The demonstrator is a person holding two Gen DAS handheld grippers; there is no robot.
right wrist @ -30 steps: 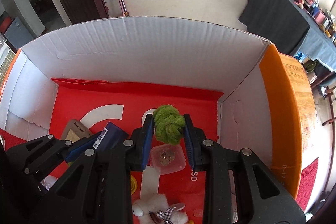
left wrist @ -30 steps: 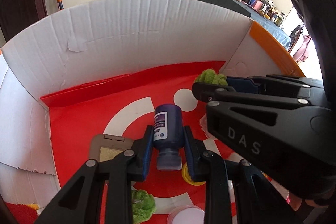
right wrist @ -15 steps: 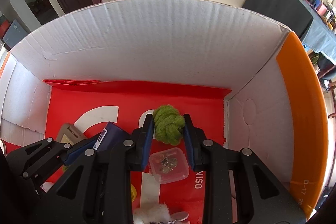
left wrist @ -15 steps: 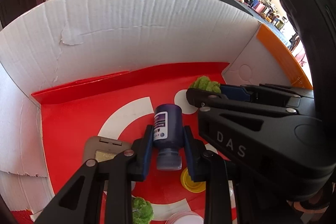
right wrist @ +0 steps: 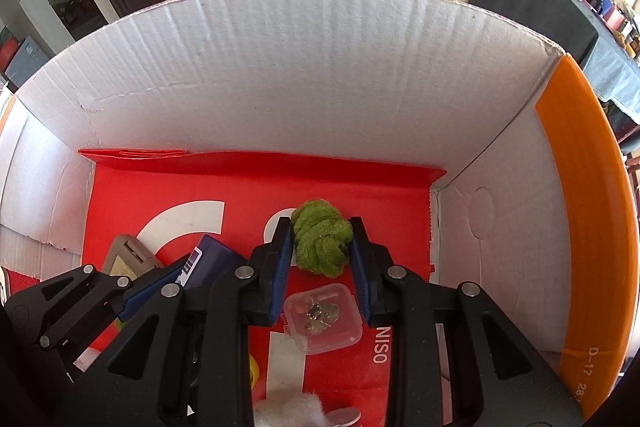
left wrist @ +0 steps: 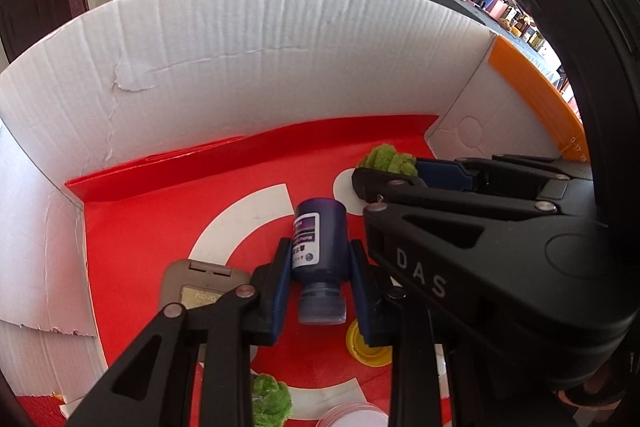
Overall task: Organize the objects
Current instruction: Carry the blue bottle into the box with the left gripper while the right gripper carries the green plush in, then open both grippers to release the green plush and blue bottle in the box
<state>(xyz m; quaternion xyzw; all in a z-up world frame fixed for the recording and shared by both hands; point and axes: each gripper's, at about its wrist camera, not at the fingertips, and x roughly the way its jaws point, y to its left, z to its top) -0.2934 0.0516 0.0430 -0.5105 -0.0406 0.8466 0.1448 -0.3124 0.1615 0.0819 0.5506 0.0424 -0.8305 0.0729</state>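
Both grippers have dropped deeper into the cardboard box [right wrist: 320, 75] since a second ago, its back wall now looming larger. Left gripper [left wrist: 318, 277] pinches a dark blue bottle [left wrist: 318, 247], cap toward camera, over the red floor [left wrist: 160, 227]; grey device [left wrist: 200, 287] at 9 o'clock of it, yellow cap [left wrist: 360, 347] at 5. Right gripper [right wrist: 322, 259] clamps a green yarn ball [right wrist: 320, 243]; clear plastic case [right wrist: 324, 317] at 6 o'clock, below the yarn.

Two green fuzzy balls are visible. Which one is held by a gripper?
The green fuzzy ball clamped by the right gripper; the other lies loose on the box floor.
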